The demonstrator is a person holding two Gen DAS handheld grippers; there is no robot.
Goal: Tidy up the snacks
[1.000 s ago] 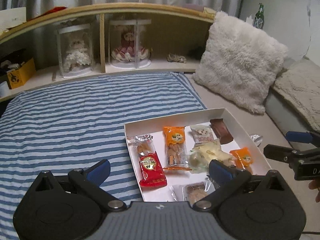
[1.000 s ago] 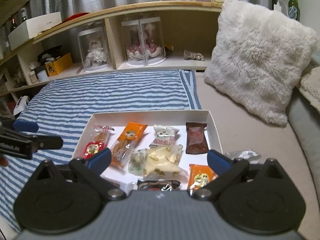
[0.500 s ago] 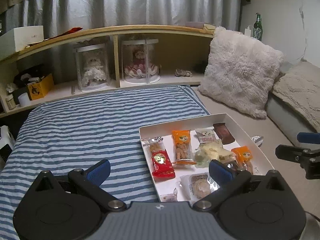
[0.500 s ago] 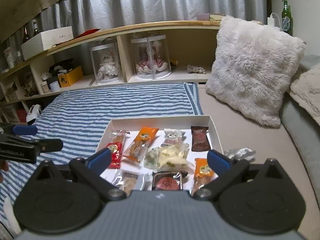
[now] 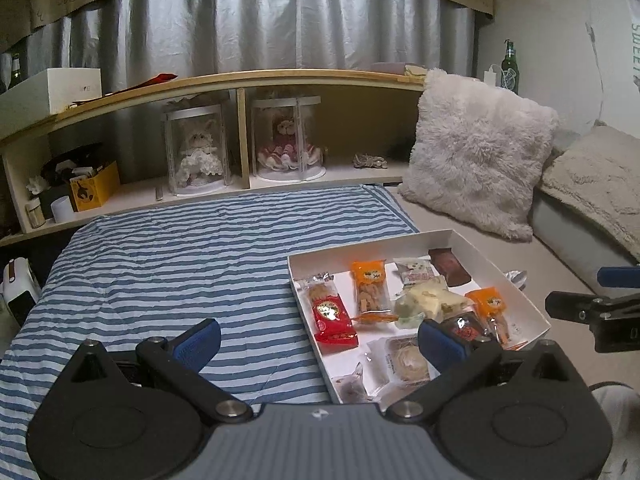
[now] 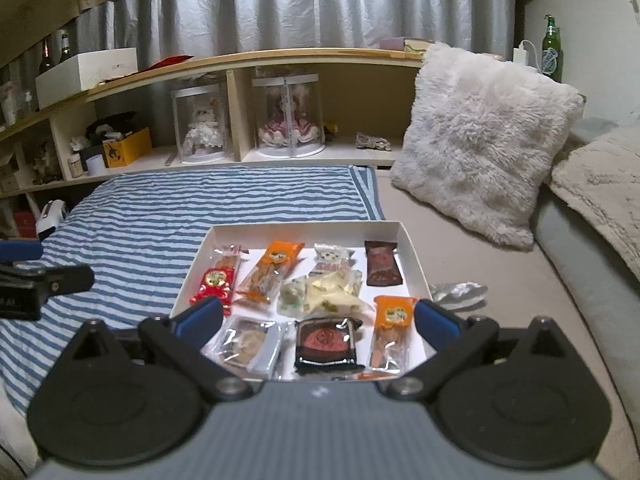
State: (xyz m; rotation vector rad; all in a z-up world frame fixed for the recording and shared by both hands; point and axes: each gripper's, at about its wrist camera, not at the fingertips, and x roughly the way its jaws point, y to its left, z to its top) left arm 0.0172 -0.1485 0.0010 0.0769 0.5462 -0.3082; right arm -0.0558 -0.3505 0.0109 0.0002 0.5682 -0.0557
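Observation:
A shallow white box (image 6: 416,258) (image 5: 532,308) lies on the bed and holds several wrapped snacks: a red packet (image 6: 214,284) (image 5: 332,314), orange packets (image 6: 274,266) (image 5: 370,284), a brown bar (image 6: 382,268) (image 5: 450,268), a dark packet (image 6: 326,340) and pale candies (image 6: 328,292). A silver wrapper (image 6: 460,292) lies outside the box on the right. My left gripper (image 5: 320,338) is open and empty, pulled back left of the box. My right gripper (image 6: 318,318) is open and empty above the box's near edge.
A blue-striped blanket (image 5: 180,264) covers the bed's left part. A fluffy white pillow (image 6: 480,136) and a beige cushion (image 6: 600,192) stand at the right. A wooden headboard shelf (image 6: 280,100) holds two cased dolls, a yellow box and small items.
Both grippers have drawn back and up from the box, so more of the room and shelf shows. Both stay open and empty. The snacks have not moved.

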